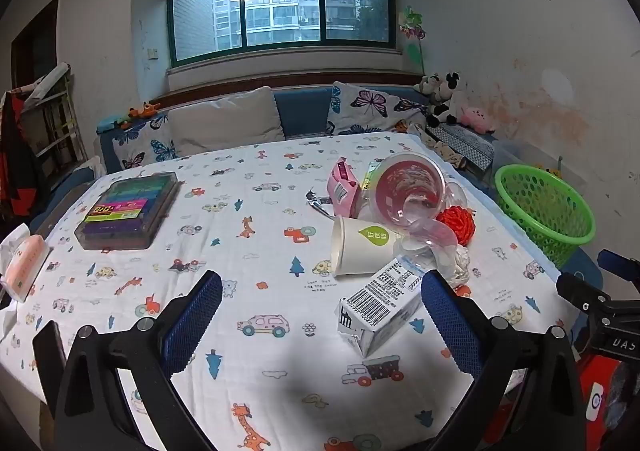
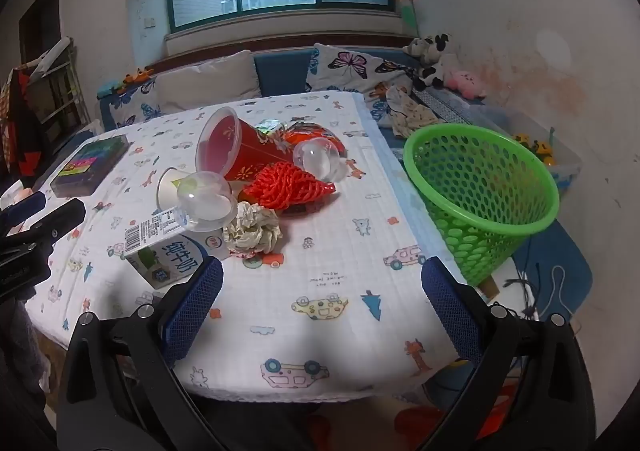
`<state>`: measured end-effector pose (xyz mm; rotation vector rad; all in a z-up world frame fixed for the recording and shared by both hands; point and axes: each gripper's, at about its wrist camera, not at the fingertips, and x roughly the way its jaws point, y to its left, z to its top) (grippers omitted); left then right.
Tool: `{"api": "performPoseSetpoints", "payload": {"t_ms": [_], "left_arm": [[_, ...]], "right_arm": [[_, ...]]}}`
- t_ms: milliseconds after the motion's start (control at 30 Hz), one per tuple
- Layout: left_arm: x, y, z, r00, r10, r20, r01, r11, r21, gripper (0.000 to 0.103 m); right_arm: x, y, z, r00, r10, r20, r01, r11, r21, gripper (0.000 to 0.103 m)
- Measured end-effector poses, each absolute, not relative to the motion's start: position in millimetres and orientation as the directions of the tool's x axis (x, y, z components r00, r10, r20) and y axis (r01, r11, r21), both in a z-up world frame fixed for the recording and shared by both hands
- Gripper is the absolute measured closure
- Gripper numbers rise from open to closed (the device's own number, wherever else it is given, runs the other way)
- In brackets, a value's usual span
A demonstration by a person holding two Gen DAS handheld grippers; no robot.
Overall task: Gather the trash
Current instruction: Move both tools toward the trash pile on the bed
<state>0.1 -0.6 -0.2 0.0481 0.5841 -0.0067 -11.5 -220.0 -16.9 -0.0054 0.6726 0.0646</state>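
A heap of trash lies on the table: a milk carton (image 1: 380, 305) (image 2: 162, 251), a white paper cup (image 1: 360, 247) on its side, a red plastic cup (image 1: 408, 187) (image 2: 236, 147), clear dome lids (image 2: 206, 201), an orange net (image 2: 286, 185), a crumpled paper ball (image 2: 252, 231) and a pink packet (image 1: 343, 187). A green mesh basket (image 2: 480, 191) (image 1: 544, 207) stands tilted off the table's right edge. My left gripper (image 1: 320, 315) is open and empty, just before the carton. My right gripper (image 2: 320, 303) is open and empty, over the table's near right part.
A box of coloured pens (image 1: 128, 211) and a tissue pack (image 1: 24, 267) lie on the left of the table (image 1: 260, 211). A sofa with cushions (image 1: 224, 119) and plush toys (image 1: 440, 99) stands behind. The right gripper shows at the left wrist view's right edge (image 1: 600, 303).
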Motion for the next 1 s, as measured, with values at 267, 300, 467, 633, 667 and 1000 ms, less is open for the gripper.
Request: {"api": "performPoseSetpoints", "payload": {"t_ms": [267,300,467,633,667,1000], "left_arm": [[4,-8,-1,0.829,0.006,-0.560,0.022,0.999,0.043,0.006],[-1,1,-2,0.835,0.001,-0.550,0.020,0.999,0.031,0.006],[-1,1,-3,0.834,0.004,-0.552,0.019,0.999,0.036,0.006],[0,3,-4,0.833,-0.001,-0.553,0.021,0.999,0.030,0.006],[0,3,-4,0.833,-0.001,-0.553,0.021,0.999,0.029,0.006],[4,-4,-11,0.830,0.002,-0.558,0.017,0.999,0.029,0.006]], "right_arm": [[-11,-222,-17,0.780,0.063,-0.622,-0.061,0.998,0.025,0.004],[-11,-220,-17,0.782,0.058,-0.621,-0.061,0.998,0.017,0.004],[-10,-215,-16,0.780,0.061,-0.622,-0.063,0.998,0.019,0.004],[-9,-218,-19,0.779,0.066,-0.623,-0.068,0.997,0.020,0.004],[-11,-218,-18,0.779,0.066,-0.623,-0.069,0.997,0.021,0.004],[-7,-213,-18,0.775,0.068,-0.628,-0.074,0.997,0.016,0.004]]}}
